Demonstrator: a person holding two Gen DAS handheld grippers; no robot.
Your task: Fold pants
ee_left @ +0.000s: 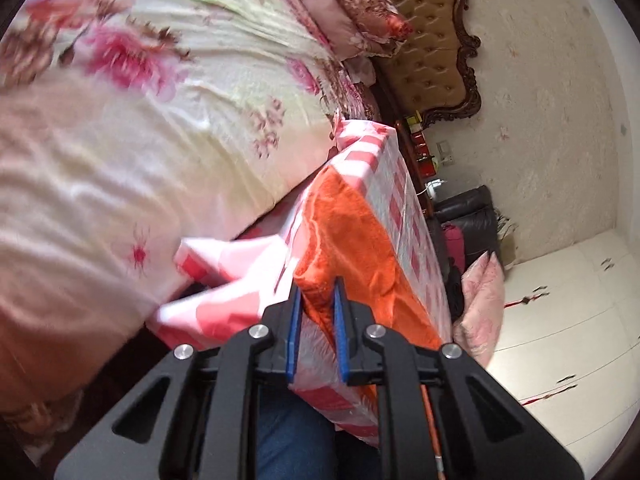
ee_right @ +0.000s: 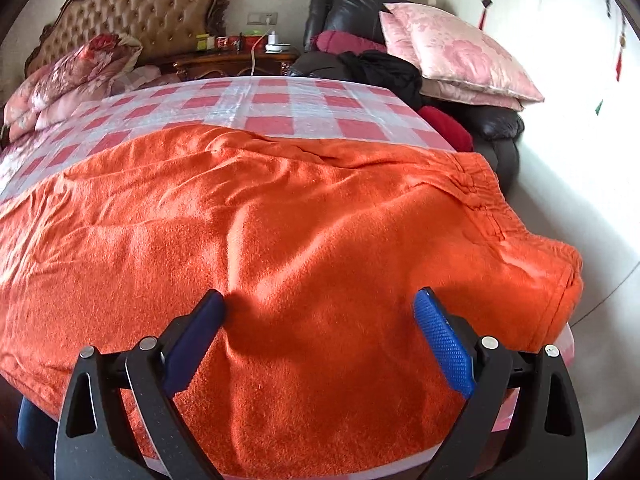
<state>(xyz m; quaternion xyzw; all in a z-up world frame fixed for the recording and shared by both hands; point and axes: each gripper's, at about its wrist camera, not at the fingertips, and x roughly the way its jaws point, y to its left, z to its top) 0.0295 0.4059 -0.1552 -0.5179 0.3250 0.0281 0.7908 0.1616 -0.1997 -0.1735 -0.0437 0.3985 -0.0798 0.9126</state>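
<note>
Left wrist view. The view is rolled sideways and blurred over the bed, so the arm looks to be mid-swing. Left gripper (ee_left: 318,300): blue pads drawn narrow, pinching an edge of the orange pants (ee_left: 352,248). Which end of the garment this is, I cannot tell; a leg end is my guess. The cloth runs away from the jaws along the checked table cover (ee_left: 404,200), with the floral bedspread (ee_left: 160,120) on the far side. Advice for this step: keep the pinch deep enough to hold every layer. If only the top layer is caught, the fold will skew.

Right wrist view. Right gripper (ee_right: 320,308): jaws spread wide, holding nothing. Its left pad (ee_right: 196,336) presses against the pants (ee_right: 280,220) and dents the cloth; the right pad (ee_right: 444,344) sits just above it. The garment lies broad across the near half of the checked table cover (ee_right: 280,108), with the elastic waistband (ee_right: 480,188) at the right and a corner hanging off the near right edge. Pink pillows (ee_right: 452,56) sit far right, the nightstand (ee_right: 236,60) far behind.

Judgement: the fold is just starting. The right tool should either close on the matching near edge or pin the fold line flat. Carry the left end across low and level, line up the edges with the waistband, then release. Risk: the plush cloth drags and bunches into a ridge, and the overhanging corner may slip off.
</note>
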